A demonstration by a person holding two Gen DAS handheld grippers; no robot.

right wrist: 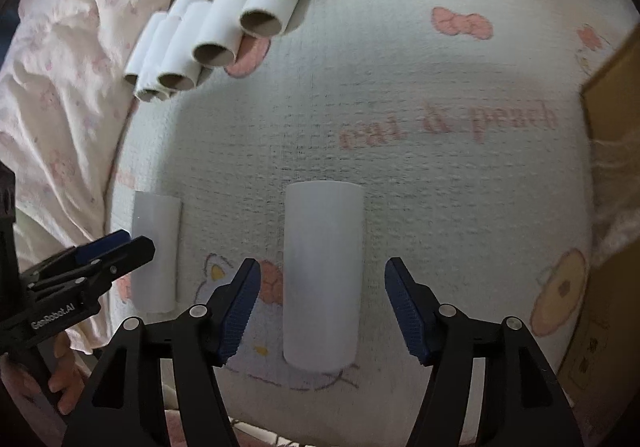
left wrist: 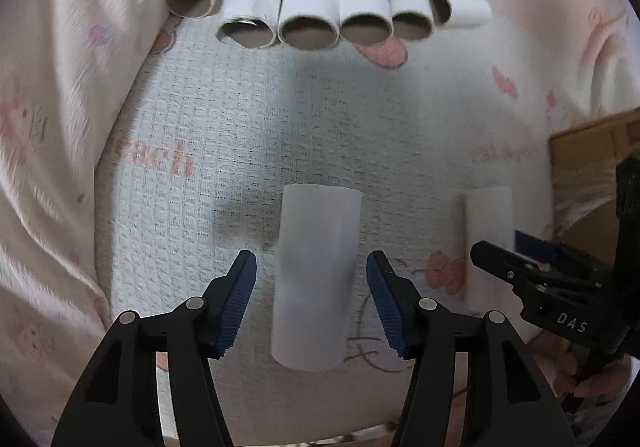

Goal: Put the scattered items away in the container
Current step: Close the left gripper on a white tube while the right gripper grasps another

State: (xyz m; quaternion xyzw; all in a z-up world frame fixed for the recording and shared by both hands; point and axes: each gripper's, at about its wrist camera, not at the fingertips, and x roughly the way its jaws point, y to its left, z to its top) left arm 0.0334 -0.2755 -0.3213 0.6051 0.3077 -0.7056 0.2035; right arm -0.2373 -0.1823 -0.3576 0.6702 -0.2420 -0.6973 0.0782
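L hand-held gripper point(left wrist: 311, 303) & R hand-held gripper point(right wrist: 322, 307): pointing down, jaws apart.

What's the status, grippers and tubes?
Left gripper open, astride one tube. Right gripper open, astride second tube. Cardboard box to the right. Nothing blocking.

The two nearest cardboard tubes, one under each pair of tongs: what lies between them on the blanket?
Only bare blanket, with a printed cat face; the left tube and right tube lie apart. The right wrist view shows this.
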